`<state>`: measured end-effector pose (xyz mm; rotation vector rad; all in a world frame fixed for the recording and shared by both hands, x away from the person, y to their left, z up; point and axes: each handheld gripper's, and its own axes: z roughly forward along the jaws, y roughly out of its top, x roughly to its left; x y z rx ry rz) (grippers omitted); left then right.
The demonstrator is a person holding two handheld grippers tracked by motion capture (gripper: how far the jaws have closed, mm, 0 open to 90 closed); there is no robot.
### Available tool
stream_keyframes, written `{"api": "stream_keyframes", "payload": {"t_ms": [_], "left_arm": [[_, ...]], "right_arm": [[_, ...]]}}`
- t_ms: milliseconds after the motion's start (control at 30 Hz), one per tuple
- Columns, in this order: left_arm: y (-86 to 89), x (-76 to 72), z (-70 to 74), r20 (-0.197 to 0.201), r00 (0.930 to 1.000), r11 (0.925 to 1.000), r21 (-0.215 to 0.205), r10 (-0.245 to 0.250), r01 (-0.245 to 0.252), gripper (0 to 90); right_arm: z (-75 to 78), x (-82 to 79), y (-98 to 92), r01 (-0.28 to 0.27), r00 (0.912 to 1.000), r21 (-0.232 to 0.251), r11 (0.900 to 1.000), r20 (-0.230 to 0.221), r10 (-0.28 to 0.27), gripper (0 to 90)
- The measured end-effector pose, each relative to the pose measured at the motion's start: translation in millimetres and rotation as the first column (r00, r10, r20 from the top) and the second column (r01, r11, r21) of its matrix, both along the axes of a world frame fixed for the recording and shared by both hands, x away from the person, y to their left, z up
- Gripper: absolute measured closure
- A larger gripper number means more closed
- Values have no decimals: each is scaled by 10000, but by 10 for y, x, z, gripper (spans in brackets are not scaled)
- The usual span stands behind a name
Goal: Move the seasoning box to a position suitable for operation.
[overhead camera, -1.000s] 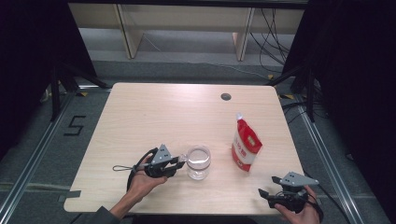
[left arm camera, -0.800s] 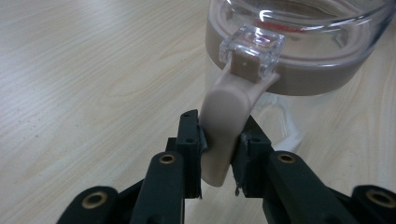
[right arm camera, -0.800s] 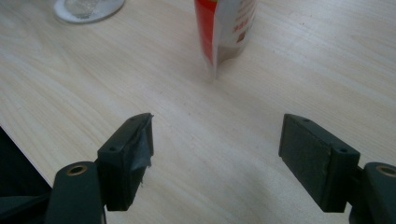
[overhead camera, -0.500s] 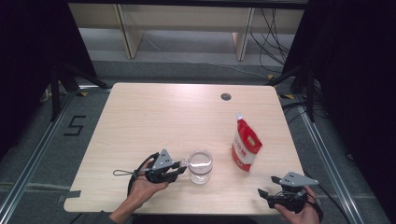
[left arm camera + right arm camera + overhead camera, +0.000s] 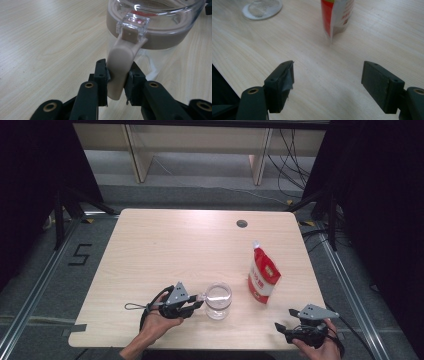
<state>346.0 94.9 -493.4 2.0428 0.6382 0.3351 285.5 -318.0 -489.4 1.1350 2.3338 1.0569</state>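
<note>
A clear round container (image 5: 218, 300) with a beige-rimmed lid stands near the table's front edge. In the left gripper view its beige latch (image 5: 120, 65) hangs down from the lid's clear tab. My left gripper (image 5: 117, 75) is shut on that latch, with both pads pressing its sides. In the high view the left gripper (image 5: 200, 299) lies level at the container's left side. A red and white pouch (image 5: 263, 277) stands upright to the container's right. My right gripper (image 5: 280, 330) rests at the front right corner, jaws wide apart and empty. In its own view the right gripper (image 5: 327, 75) faces the pouch (image 5: 337, 15) and the container (image 5: 262, 8).
The light wooden table (image 5: 175, 245) has a small dark cable hole (image 5: 242, 224) at the back right. Dark stands and cables sit on the floor around it, and shelving runs behind.
My left gripper and the container have shifted slightly toward the table's front edge. The right gripper has stayed where it was.
</note>
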Motion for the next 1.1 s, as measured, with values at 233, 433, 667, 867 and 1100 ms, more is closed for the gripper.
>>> {"api": "stream_keyframes", "payload": {"t_ms": [233,433,667,867,1100], "left_arm": [[-28,-28,-14,-57,9999,9998,-186,-104,103,736],[-22,-21,-12,-269,9996,9996,-257,-88,81,730],[-11,-14,10,-706,9974,9988,-479,-112,78,545],[26,-34,88,-585,9983,9989,-449,67,-93,423],[79,-74,194,-598,9980,9983,-535,191,-223,334]], "right_arm": [[5,-4,8,-52,10000,52,10000,-47,52,270],[1,-4,12,-71,10000,30,10000,-50,71,270],[-8,-17,28,21,9998,119,9999,-198,-19,270],[-25,7,3,-216,9998,101,9997,-42,217,270],[-27,-5,2,-91,9999,216,9997,-142,94,267]]}}
